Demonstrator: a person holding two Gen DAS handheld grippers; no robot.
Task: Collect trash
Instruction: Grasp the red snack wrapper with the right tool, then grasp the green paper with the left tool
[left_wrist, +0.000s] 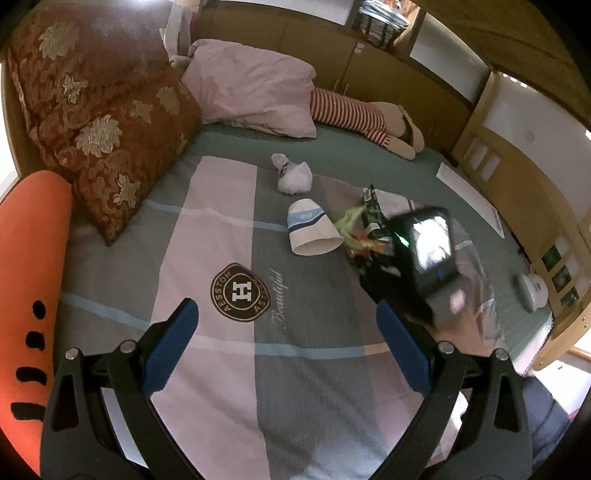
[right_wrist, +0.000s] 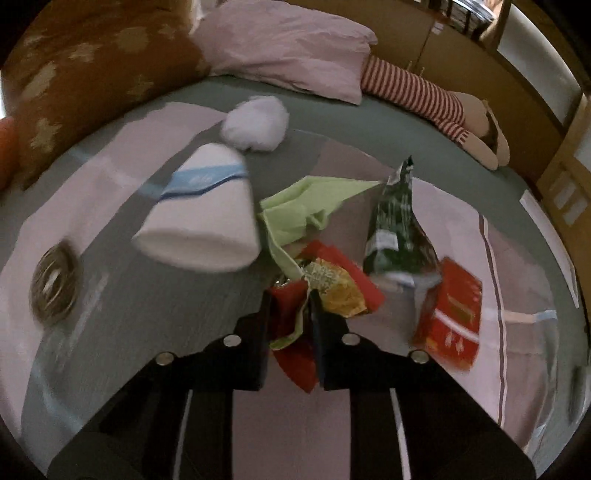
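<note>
Paper cup (right_wrist: 201, 218) mid-left, on its side, contents unseen. Right gripper (right_wrist: 308, 295) pinches crumpled red wrapper (right_wrist: 291, 321); left gripper (left_wrist: 286, 325) jaws wide apart.

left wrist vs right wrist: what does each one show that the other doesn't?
Left wrist only: the open left claw over the bedspread, the round logo patch sharp, the orange cushion, and the right claw's camera body from outside.

Right wrist only: the right claw shut on a red wrapper, a second red packet, and the green paper scrap unfolded.

Both: the paper cup on its side, the white tissue ball, the dark green snack bag, the pink pillow.
</note>
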